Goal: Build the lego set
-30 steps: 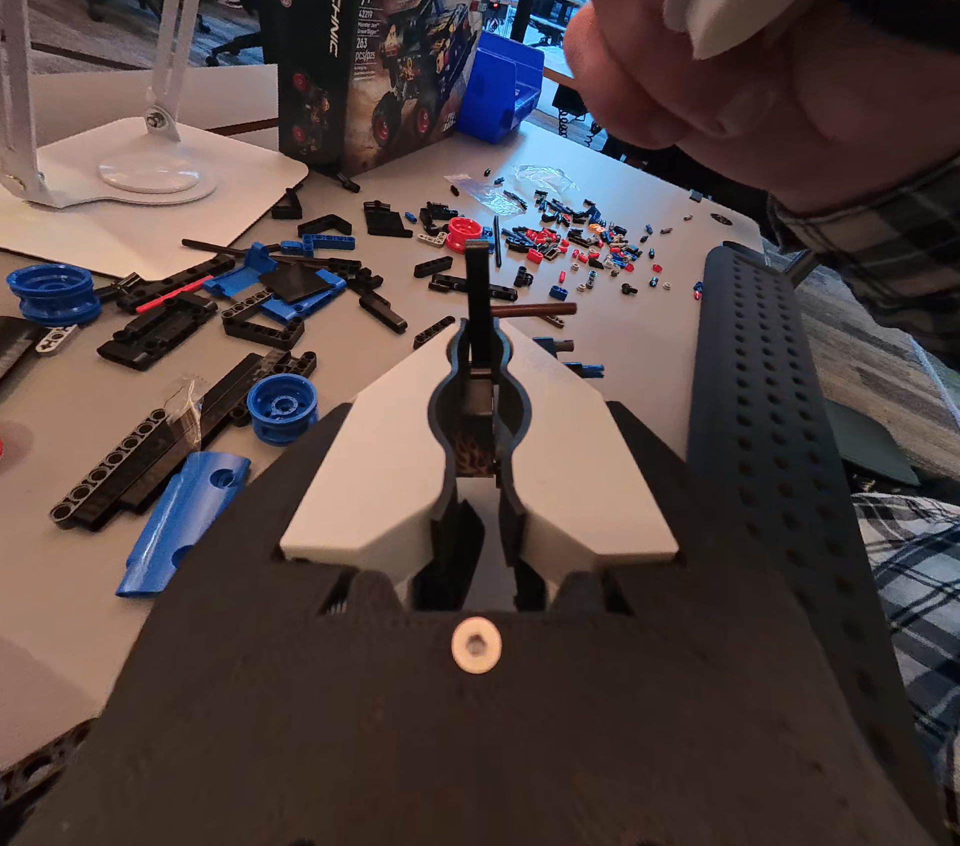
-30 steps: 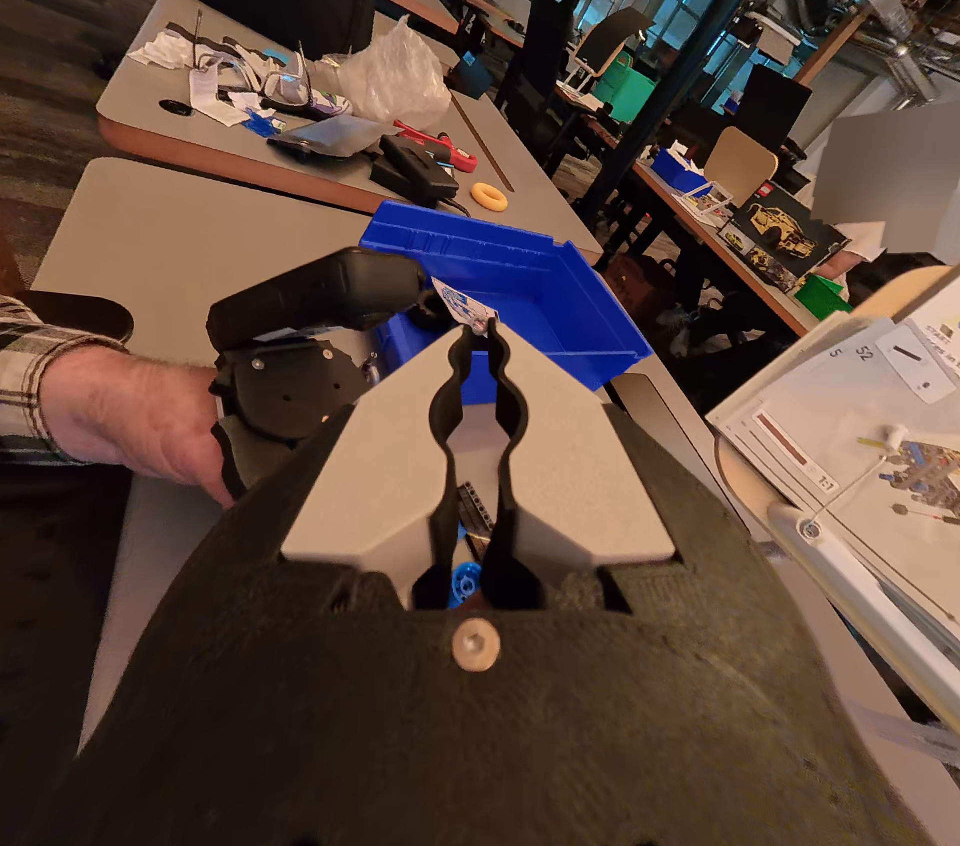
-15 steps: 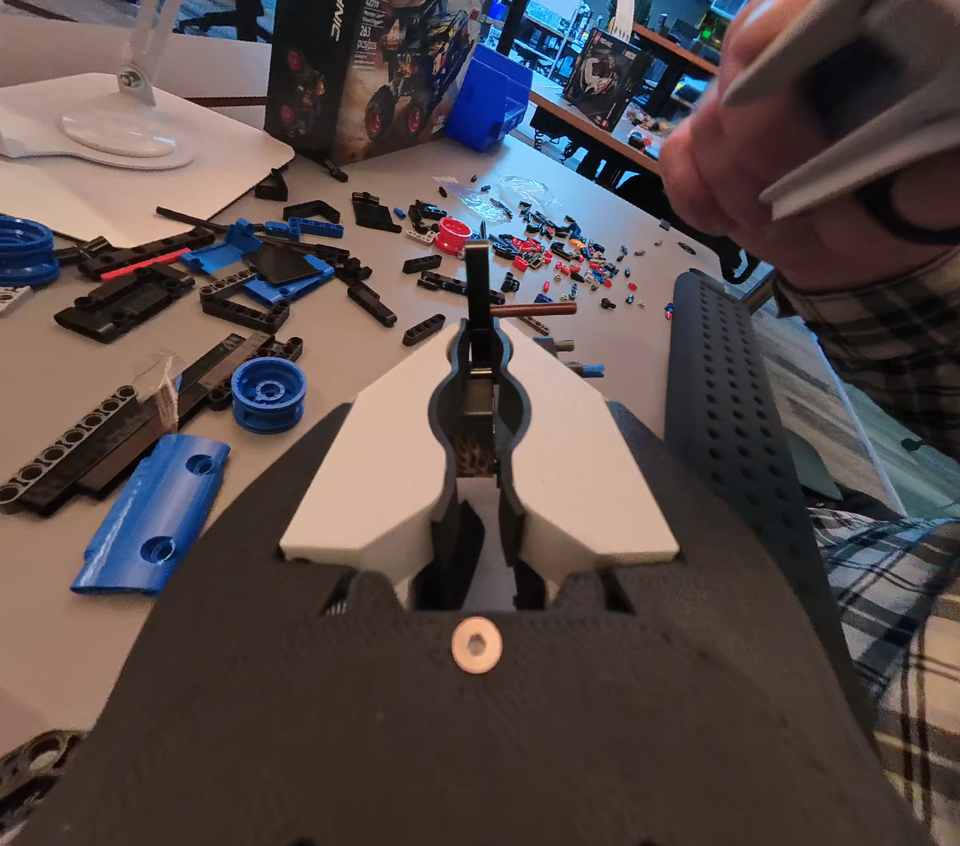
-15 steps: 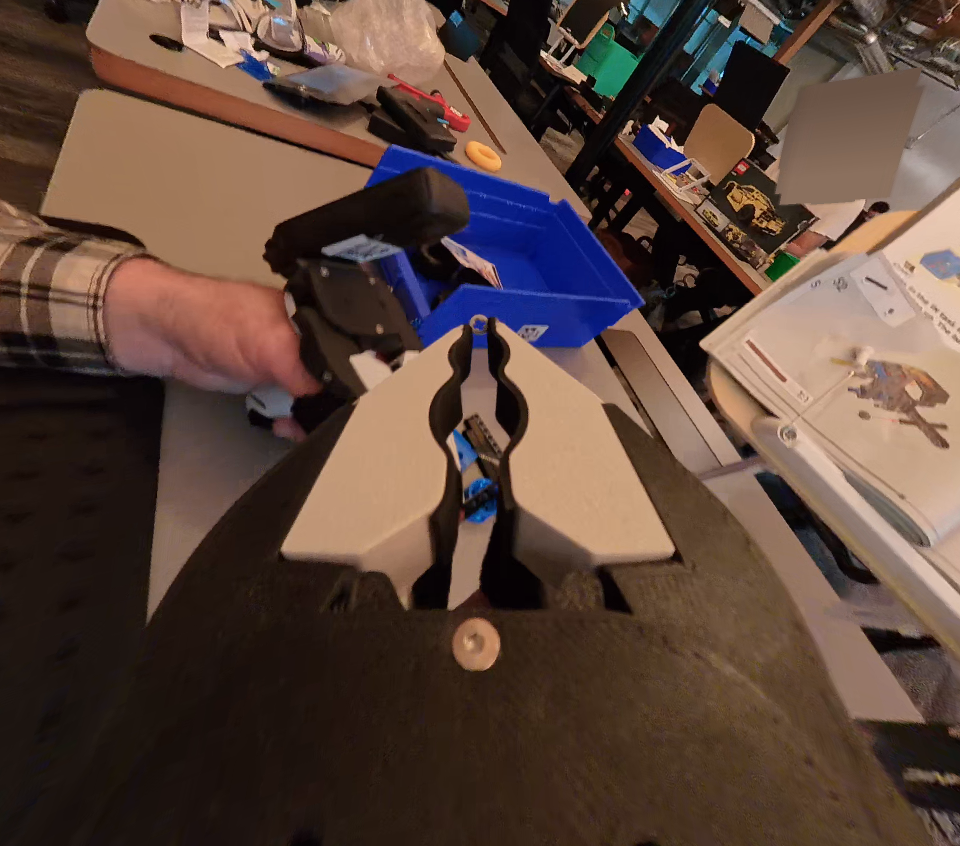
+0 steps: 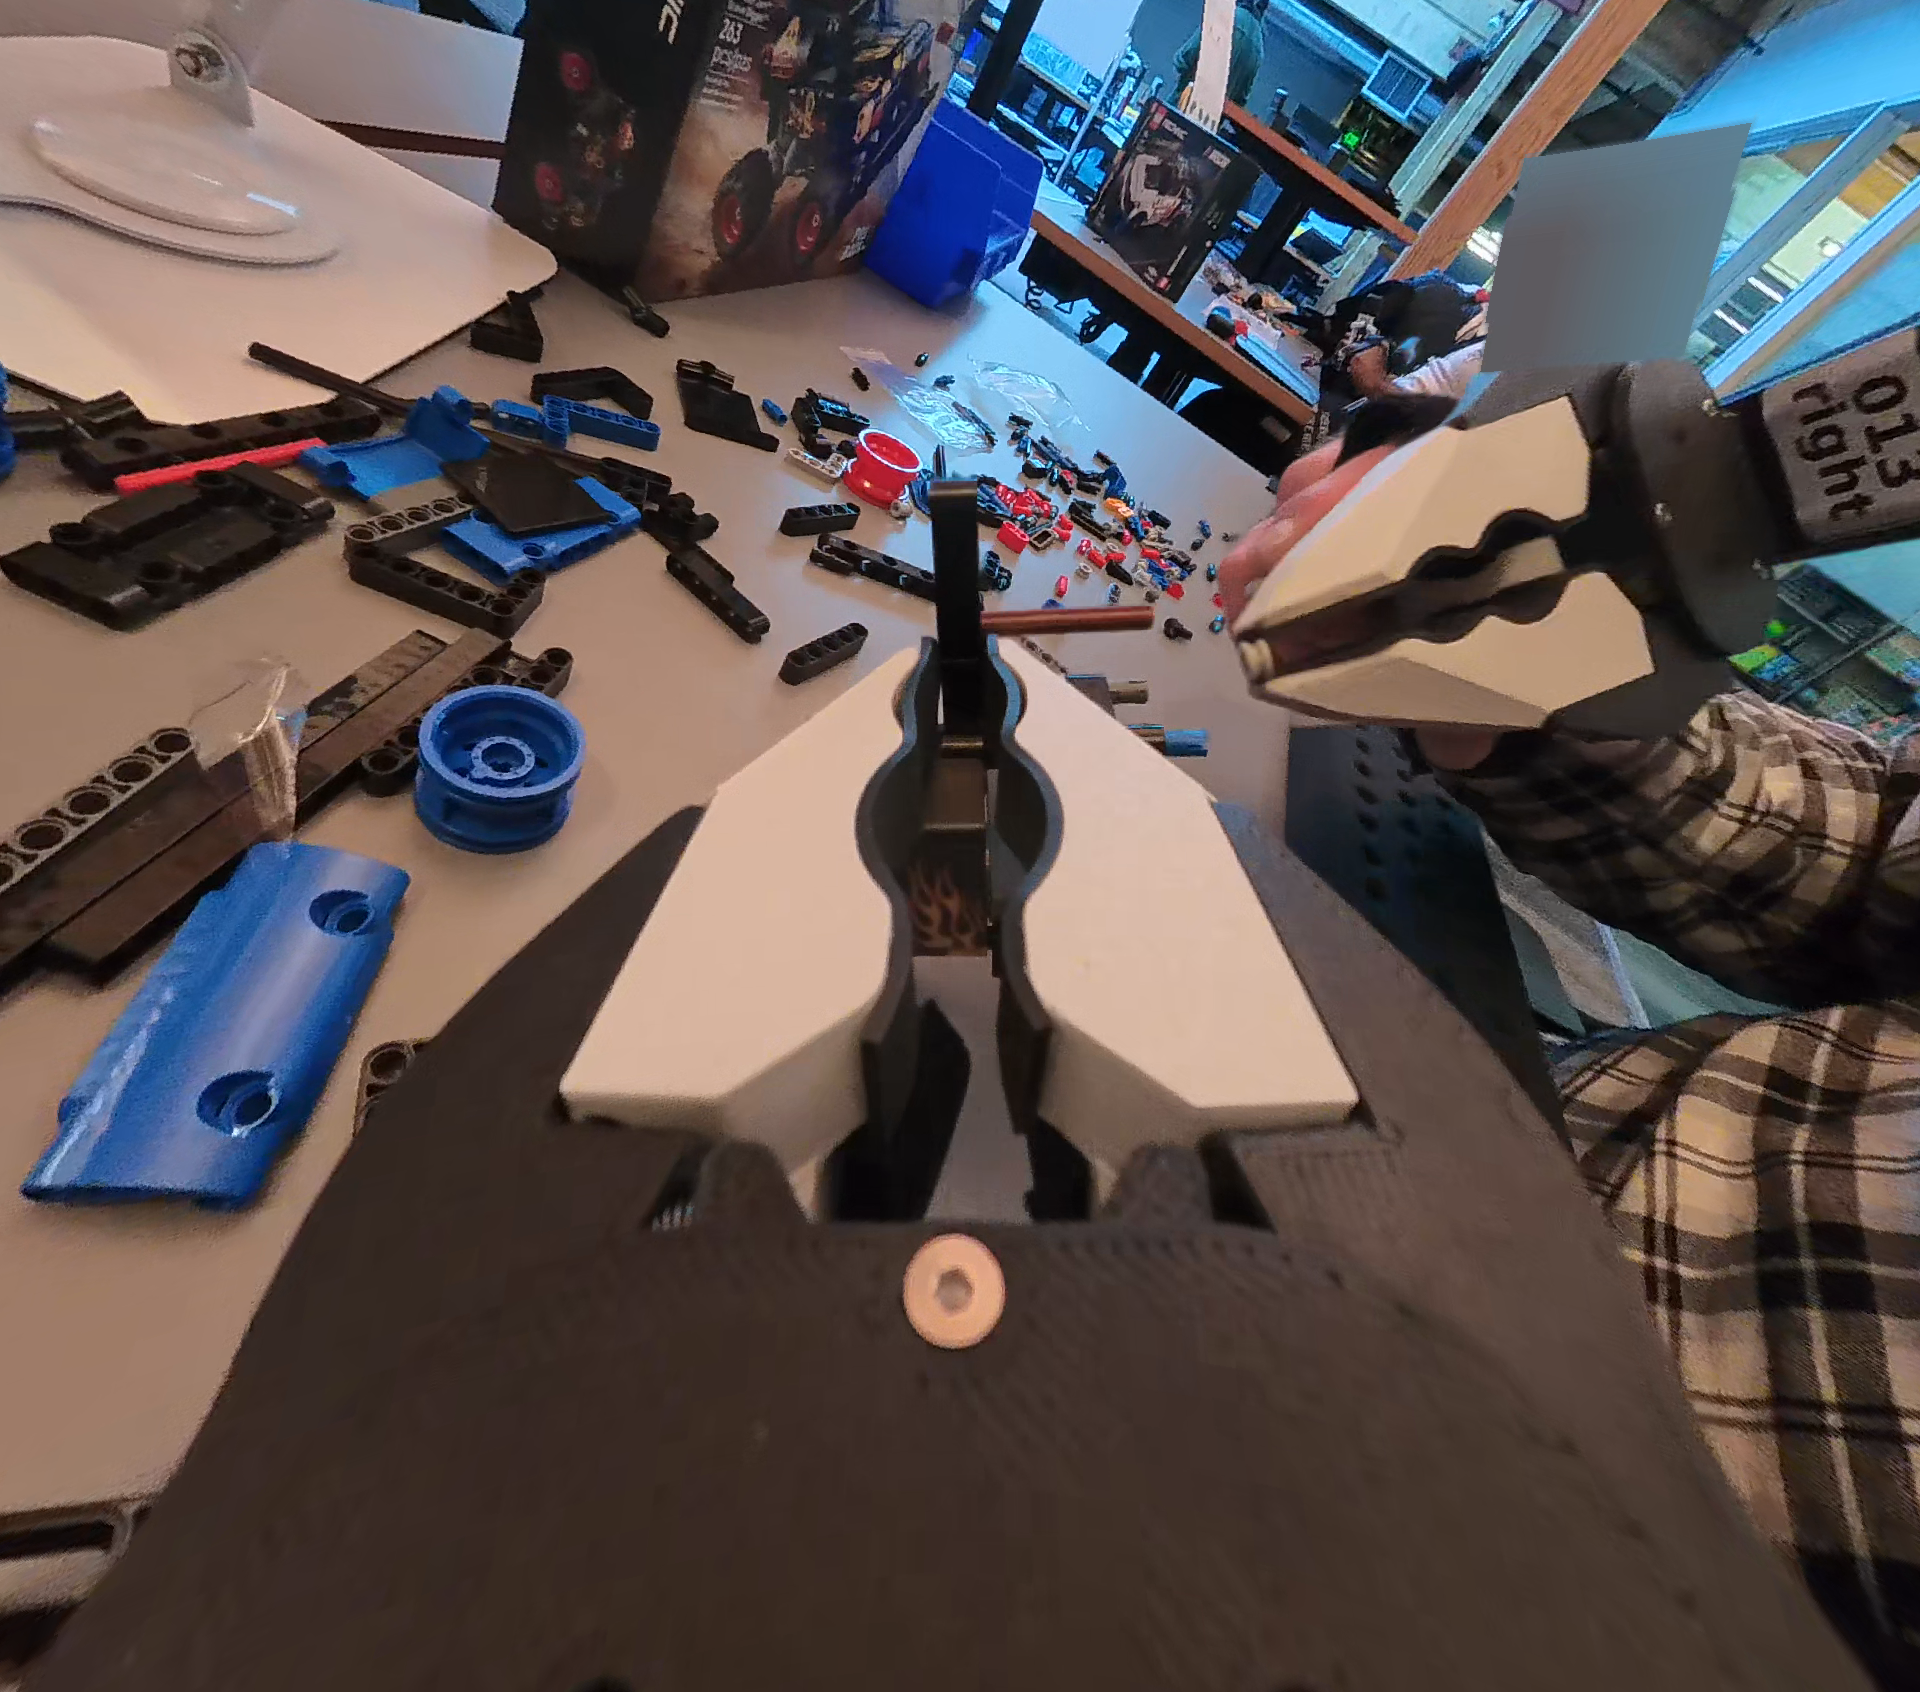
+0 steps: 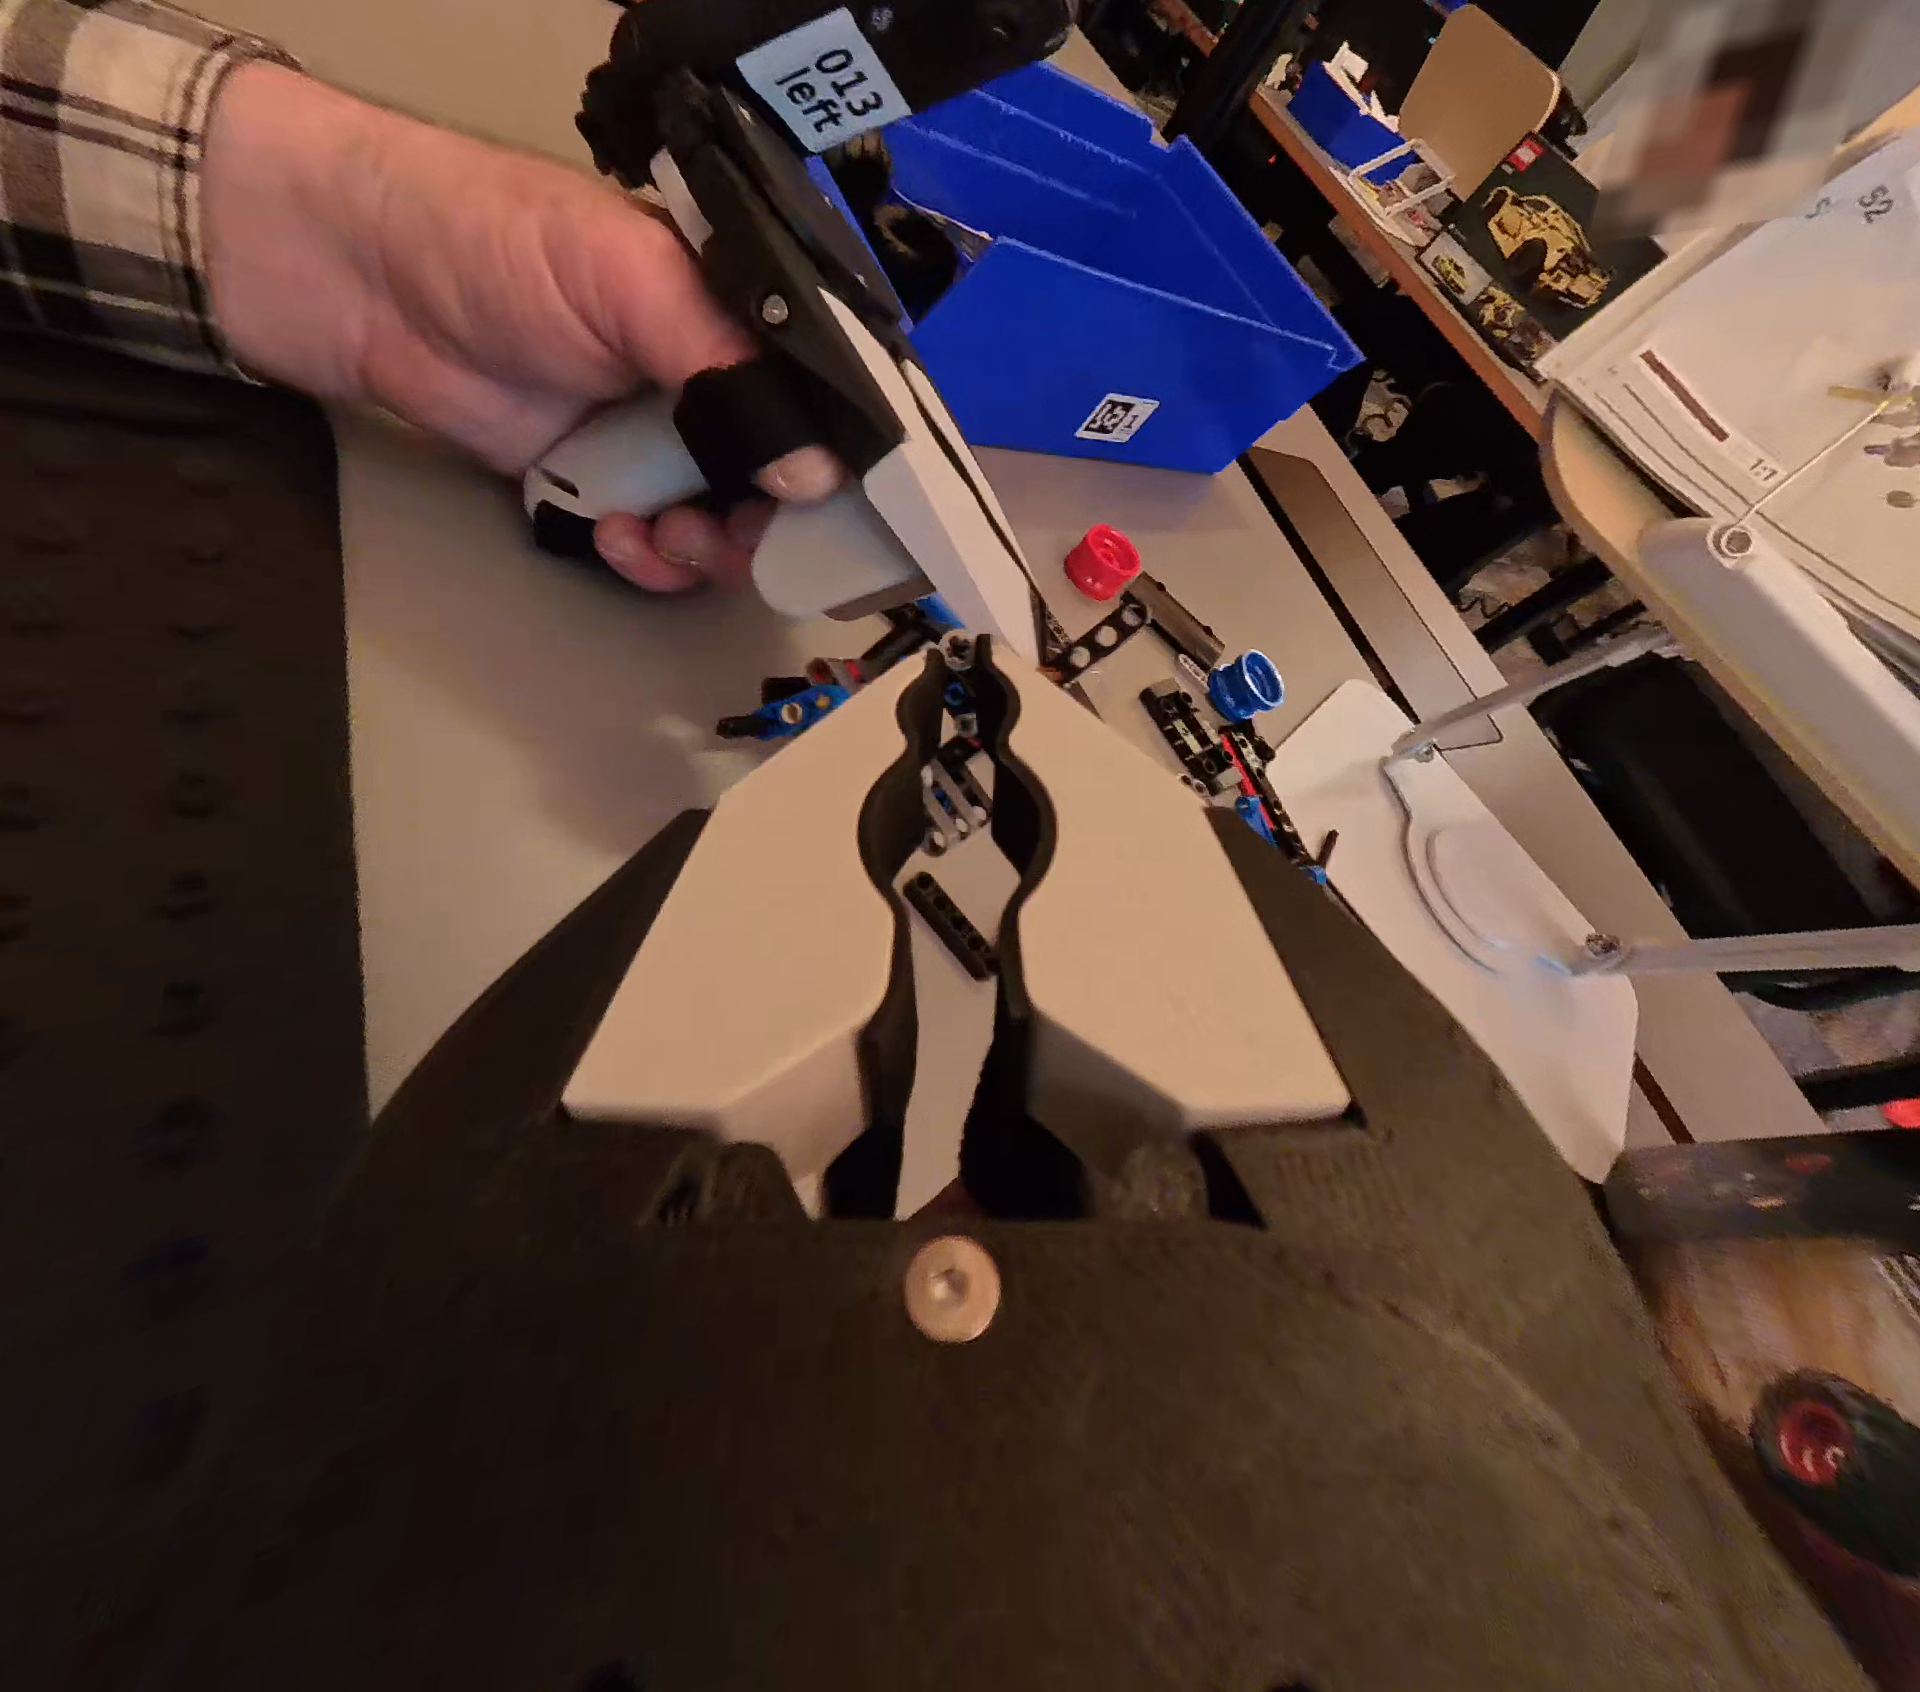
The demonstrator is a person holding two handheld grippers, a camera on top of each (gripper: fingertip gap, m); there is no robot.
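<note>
Left wrist view: left gripper (image 5: 958, 666), fingers closed on a black piece (image 5: 954, 572) that stands upright out of the tips, with a brown rod (image 5: 1070, 620) sticking out of it to the right. Right gripper (image 5: 1262, 655) at the right edge, above the surface, held by a hand in a plaid sleeve (image 5: 1704, 832); its fingers are pressed nearly together, and whether anything sits between them cannot be told. Grey surface (image 5: 644, 707) carrying loose parts: blue wheel (image 5: 501, 764) near left, blue curved panel (image 5: 223, 1029) below it, long black beams (image 5: 135, 821) beside both, red wheel (image 5: 881, 466) farther back, a scatter of small red, blue and black pieces (image 5: 1091, 530) behind the upright piece. Set box (image 5: 727, 42) upright at the back, blue bin (image 5: 961, 214) just beside it, white stand base (image 5: 156, 188) at the left. Right wrist view: right gripper (image 6: 961, 655), fingers close together at the tips, a small pale piece (image 6: 958, 650) pinched there as far as can be seen. Left gripper (image 6: 1023, 603) held in a hand (image 6: 447, 292), pointing down, its tips just beside the right gripper's tips. Blue bin (image 6: 1101, 323) behind, red wheel (image 6: 1101, 562) and blue wheel (image 6: 1245, 684) on the surface (image 6: 499, 707), open instruction booklet (image 6: 1766, 354) on a white stand at the right.
</note>
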